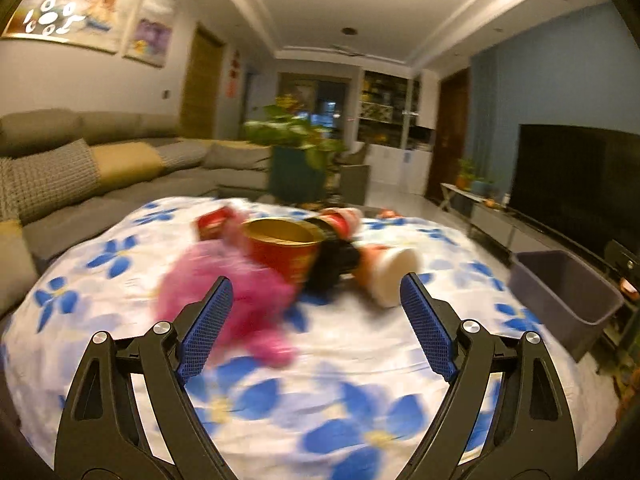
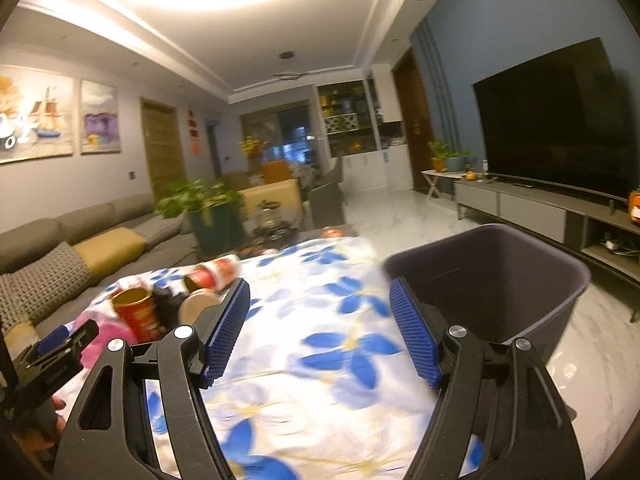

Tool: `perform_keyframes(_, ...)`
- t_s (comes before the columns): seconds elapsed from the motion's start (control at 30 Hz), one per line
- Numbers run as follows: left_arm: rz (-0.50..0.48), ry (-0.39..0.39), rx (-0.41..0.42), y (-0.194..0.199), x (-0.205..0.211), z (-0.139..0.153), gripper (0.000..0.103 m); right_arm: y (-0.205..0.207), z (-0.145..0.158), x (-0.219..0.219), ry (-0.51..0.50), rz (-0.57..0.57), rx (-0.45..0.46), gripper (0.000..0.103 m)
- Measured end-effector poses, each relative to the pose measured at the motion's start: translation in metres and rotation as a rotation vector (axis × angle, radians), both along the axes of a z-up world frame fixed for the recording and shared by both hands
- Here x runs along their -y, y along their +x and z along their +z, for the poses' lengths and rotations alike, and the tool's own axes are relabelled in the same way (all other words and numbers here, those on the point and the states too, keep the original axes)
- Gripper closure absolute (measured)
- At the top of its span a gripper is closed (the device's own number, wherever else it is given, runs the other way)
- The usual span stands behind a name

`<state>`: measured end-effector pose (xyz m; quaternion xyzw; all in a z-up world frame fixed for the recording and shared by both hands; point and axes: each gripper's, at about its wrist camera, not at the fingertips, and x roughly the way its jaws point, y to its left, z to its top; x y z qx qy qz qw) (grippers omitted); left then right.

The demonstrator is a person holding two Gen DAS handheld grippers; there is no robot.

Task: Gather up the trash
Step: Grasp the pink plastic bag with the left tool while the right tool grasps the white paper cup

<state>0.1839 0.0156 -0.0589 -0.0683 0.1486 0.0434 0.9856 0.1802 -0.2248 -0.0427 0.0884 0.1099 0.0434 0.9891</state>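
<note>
- Right now my left tool has its blue pads spread wide apart, holding nothing, and it points at the trash heaped on the flowered cloth that covers the table.
- My right tool is just as wide apart and empty; it sits over the cloth beside the grey bin, which stands off the table's right edge.
- Nearest my left tool lies a pink crumpled bag. I judge it soft and very light, so I would pinch a bunched fold rather than a loose flap.
- Behind it stands a red paper cup, mouth up. It looks thin-walled and easy to crush, so I would take it by the rim, one pad inside and one outside, with a gentle squeeze.
- A second cup lies on its side, pale base towards me, touching something black that is too blurred to name. It may roll, so I would close across its body.
- Further back a red box lies flat.
</note>
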Motion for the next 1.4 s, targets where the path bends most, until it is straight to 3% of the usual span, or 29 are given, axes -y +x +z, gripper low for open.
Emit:
perform_keyframes(0.27,0.077,-0.038,-0.032,-0.001,-0.065,-0.010,0.019,0.009,-0.010,-0.051,0.005,0.076,-0.042,0.032)
perform_keyframes(0.6,0.052,-0.075,-0.097,0.027,-0.094,-0.022,0.020,0.030,-0.018,-0.101,-0.044,0.117,-0.062,0.032)
perform_keyframes(0.7,0.038,-0.072,-0.139,0.041,-0.098,-0.027,0.033,0.042,-0.021,-0.113,-0.055,0.133,-0.074,0.032)
perform_keyframes(0.83,0.008,-0.110,-0.186,0.052,-0.103,-0.034,0.063,0.061,-0.026,-0.132,-0.068,0.152,-0.086,0.033)
perform_keyframes(0.97,-0.013,-0.123,-0.207,0.057,-0.106,-0.040,0.091,0.082,-0.033,-0.147,-0.080,0.173,-0.118,0.041)
perform_keyframes(1.07,-0.020,-0.127,-0.196,0.053,-0.106,-0.040,0.099,0.100,-0.038,-0.156,-0.074,0.185,-0.153,0.049)
perform_keyframes(1.2,-0.027,-0.161,-0.142,0.035,-0.107,-0.030,0.101,0.119,-0.043,-0.162,-0.054,0.191,-0.190,0.059)
perform_keyframes(1.4,-0.010,-0.136,-0.066,0.012,-0.106,-0.015,0.101,0.141,-0.049,-0.166,-0.012,0.196,-0.232,0.071)
